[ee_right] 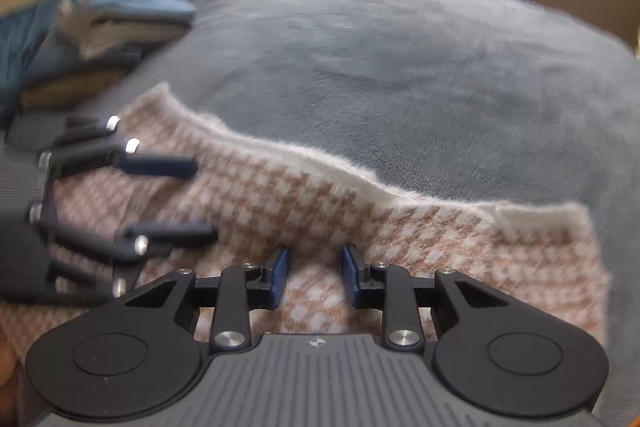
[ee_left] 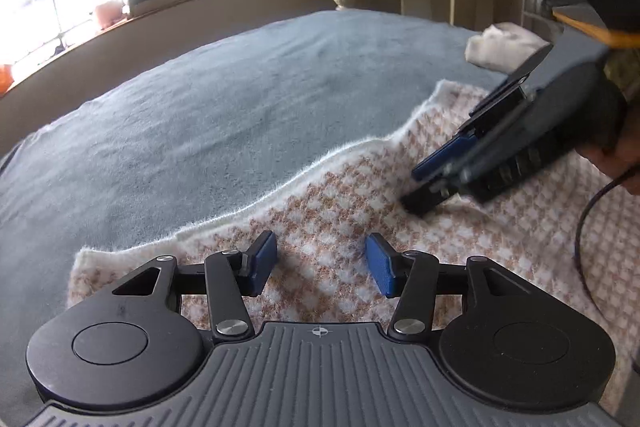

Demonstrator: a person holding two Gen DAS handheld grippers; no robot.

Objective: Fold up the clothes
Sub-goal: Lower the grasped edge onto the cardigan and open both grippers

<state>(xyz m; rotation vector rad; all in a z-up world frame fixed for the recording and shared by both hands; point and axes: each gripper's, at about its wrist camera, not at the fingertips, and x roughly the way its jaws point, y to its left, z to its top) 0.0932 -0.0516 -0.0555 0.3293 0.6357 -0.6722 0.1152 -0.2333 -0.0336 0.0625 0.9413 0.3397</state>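
Low in both views, over the checked sweater (ee_left: pixel 500 239): left gripper (ee_left: pixel 322 263) half open, right gripper (ee_right: pixel 314 273) narrow, both empty. Next, probably best to pinch one edge with both, lift evenly, fold flat on the blue blanket (ee_left: pixel 240 87).

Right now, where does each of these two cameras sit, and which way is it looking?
Left wrist: sits on the left gripper, looking forward and down over its open fingers at the houndstooth knit garment on the grey blanket; the right gripper and a bit of hand show at right.
Right wrist: sits on the right gripper, jaws open, facing the same garment; the left gripper shows at left, a stack of folded clothes beyond.
Shared: garment, blanket, both grippers, a bright window.
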